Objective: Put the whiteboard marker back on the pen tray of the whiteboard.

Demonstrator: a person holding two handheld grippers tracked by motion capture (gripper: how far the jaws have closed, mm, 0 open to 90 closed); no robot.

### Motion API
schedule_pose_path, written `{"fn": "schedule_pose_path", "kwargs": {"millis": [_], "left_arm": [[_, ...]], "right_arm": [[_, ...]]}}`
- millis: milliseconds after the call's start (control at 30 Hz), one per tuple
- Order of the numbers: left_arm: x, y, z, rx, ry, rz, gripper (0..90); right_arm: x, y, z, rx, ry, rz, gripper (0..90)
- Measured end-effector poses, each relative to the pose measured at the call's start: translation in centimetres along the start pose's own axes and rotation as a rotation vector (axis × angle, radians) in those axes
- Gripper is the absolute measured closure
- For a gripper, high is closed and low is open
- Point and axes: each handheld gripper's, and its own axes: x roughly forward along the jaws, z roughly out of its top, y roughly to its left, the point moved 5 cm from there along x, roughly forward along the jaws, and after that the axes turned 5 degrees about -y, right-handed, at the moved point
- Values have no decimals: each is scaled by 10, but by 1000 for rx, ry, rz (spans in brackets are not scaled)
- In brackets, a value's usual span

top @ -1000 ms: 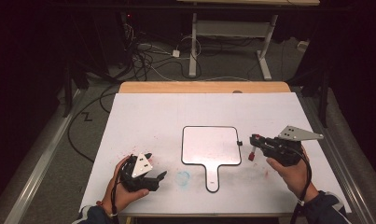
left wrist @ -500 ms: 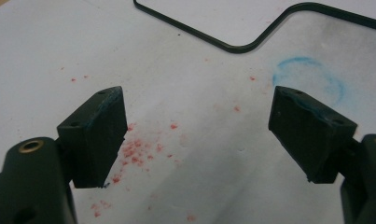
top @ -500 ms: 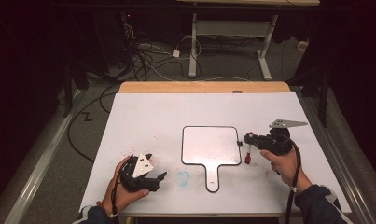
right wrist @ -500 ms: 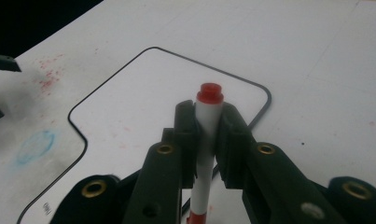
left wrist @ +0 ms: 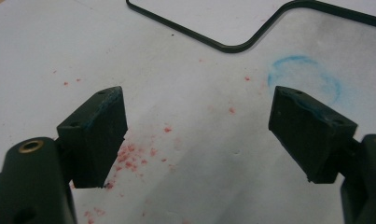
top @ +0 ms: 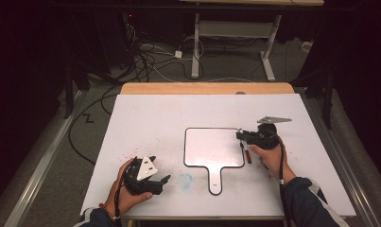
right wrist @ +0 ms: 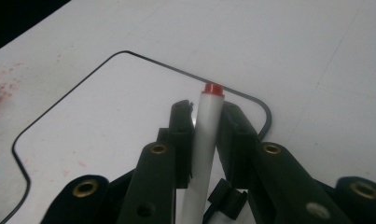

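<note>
We are holding the white marker (right wrist: 205,140) between the nearly closed jaws of our right gripper (top: 245,136), its long axis running along them, red tip just over the whiteboard (top: 202,151) corner, while our left gripper (top: 152,182) is resting wide open and empty, well apart.

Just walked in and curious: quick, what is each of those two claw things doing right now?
Left gripper: open, nothing between its jaws.
Right gripper: jaws have just been opening a little, marker between them, still touching both.
</note>
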Motion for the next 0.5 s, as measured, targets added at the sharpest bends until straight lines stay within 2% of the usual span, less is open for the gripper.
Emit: {"fn": "schedule_pose_path", "kwargs": {"millis": [133,267,367,400,433,500], "left_arm": [[1,0,-1,2,5,2,186],[0,-1,-1,4,6,1,186],[0,-1,-1,6,10,1,186],[1,-5,-1,-35,-2,-5,186],[0,-2,-1,8,11,0,186],[0,-2,-1,8,9,0,186]], "right_arm": [[11,-5,-4,-7,16,-52,749],[15,-8,-5,-64,23,-129,732],[15,-10,-6,-66,23,-143,710],[15,-11,-6,-69,30,-149,709],[15,-12,-7,-74,34,-156,703],[15,-14,-8,-79,38,-170,679]]}}
